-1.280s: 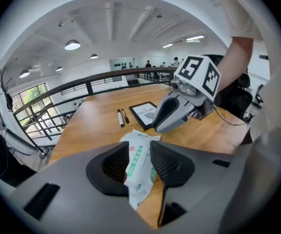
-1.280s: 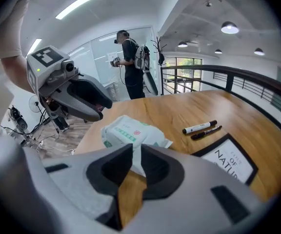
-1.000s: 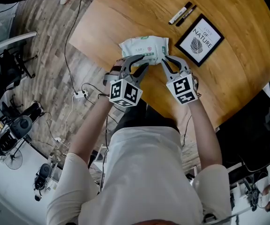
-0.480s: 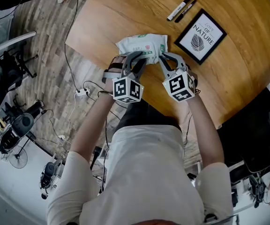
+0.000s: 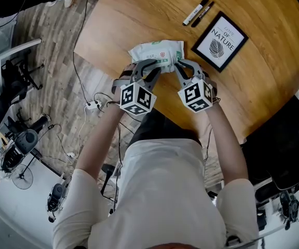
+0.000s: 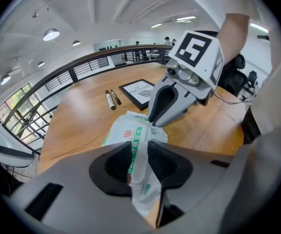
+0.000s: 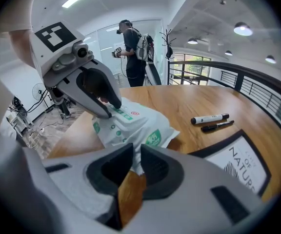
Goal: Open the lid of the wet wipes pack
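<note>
The wet wipes pack (image 5: 157, 52) lies on the round wooden table (image 5: 139, 9), close to the edge nearest the person; the left gripper (image 6: 139, 150) has just been closing its jaws, and they pinch the pack's near edge between their pads; the right gripper (image 7: 136, 155) has its jaws drawn narrow on the pack's near right corner; two markers (image 5: 195, 13) and a framed print (image 5: 219, 35) lie farther in.
</note>
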Demonstrator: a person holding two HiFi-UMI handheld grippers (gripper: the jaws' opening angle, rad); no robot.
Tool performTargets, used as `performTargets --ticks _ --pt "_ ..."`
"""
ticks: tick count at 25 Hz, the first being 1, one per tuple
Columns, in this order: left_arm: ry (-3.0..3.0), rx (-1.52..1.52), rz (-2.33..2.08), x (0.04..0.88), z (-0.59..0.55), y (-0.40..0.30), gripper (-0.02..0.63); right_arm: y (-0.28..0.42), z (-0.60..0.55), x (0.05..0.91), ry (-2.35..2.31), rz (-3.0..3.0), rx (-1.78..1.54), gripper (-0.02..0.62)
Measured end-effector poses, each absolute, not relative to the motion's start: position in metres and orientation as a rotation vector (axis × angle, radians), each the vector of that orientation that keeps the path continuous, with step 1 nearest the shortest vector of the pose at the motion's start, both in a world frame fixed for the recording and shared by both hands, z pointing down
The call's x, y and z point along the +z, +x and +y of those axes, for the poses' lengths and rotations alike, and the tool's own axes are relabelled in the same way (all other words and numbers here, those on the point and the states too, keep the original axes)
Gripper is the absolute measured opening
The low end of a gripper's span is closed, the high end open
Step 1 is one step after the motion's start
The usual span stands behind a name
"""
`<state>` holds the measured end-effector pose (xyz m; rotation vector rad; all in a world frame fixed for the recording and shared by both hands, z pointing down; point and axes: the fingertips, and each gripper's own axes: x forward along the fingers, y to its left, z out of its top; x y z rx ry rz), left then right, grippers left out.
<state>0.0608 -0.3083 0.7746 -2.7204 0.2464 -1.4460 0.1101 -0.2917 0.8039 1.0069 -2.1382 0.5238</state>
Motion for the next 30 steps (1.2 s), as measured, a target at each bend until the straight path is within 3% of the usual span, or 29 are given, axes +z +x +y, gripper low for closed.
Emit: performTargets --ticks 12,20,30 --pt "-2.707 -1.364 0.414 0.739 -0.370 0.058 0.104 0.110 -0.292 0.805 1.024 -2.140 0.547 0.038" --pt "-2.636 -1.402 0.698 0.767 -0.416 0.035 0.139 0.111 -0.292 0.804 1.043 -2.144 0.557 0.038" --pt "-2.655 -1.449 0.749 0.782 -0.420 0.034 0.141 0.112 -0.291 0.799 1.061 -2.129 0.560 0.040"
